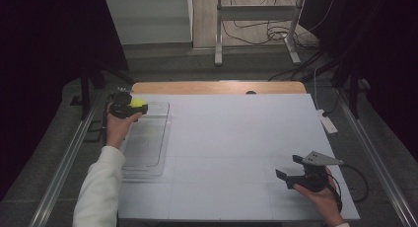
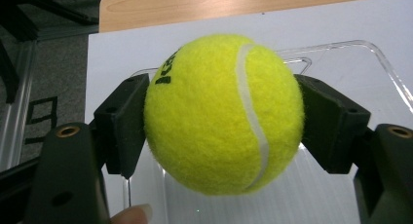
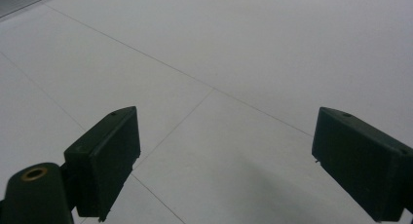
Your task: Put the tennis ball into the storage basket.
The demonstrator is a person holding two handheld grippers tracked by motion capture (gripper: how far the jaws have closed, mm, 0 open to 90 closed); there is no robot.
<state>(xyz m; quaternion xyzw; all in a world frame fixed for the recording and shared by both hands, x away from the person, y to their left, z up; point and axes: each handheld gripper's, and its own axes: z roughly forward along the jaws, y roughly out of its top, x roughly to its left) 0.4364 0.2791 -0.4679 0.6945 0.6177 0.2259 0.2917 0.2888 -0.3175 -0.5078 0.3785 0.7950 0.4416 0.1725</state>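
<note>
— Over at the left of the high view, the left gripper [image 1: 133, 107] has its jaws clamped on a tennis ball [image 1: 138, 103], and it hangs above the far end of the clear tray [image 1: 160, 138].

— Solid hold, would you say?

— From the left gripper view, yes. Both pads press the ball's [image 2: 221, 112] sides at about its widest line, so it sits centred. My call for this step: bring it down low inside the tray's rim [image 2: 380, 68] before letting go, and open slowly. A round ball dropped on slick plastic will likely roll or bounce out.

— Talk me through the surfaces.

— Fuzzy yellow felt, a white curved seam, black lettering at the upper left of the ball. The tray is see-through hard plastic with rounded corners and a raised lip, the floor faintly ribbed. It lies along the left edge of the white table [image 1: 236, 133], matte, with thin seam lines.

— And lower right?

— The right gripper [image 1: 288, 168] sits in the person's hand low over the bare table, jaws spread wide, nothing between them. In the right gripper view you see its flat black pads [image 3: 104, 156] over plain white board.
</note>
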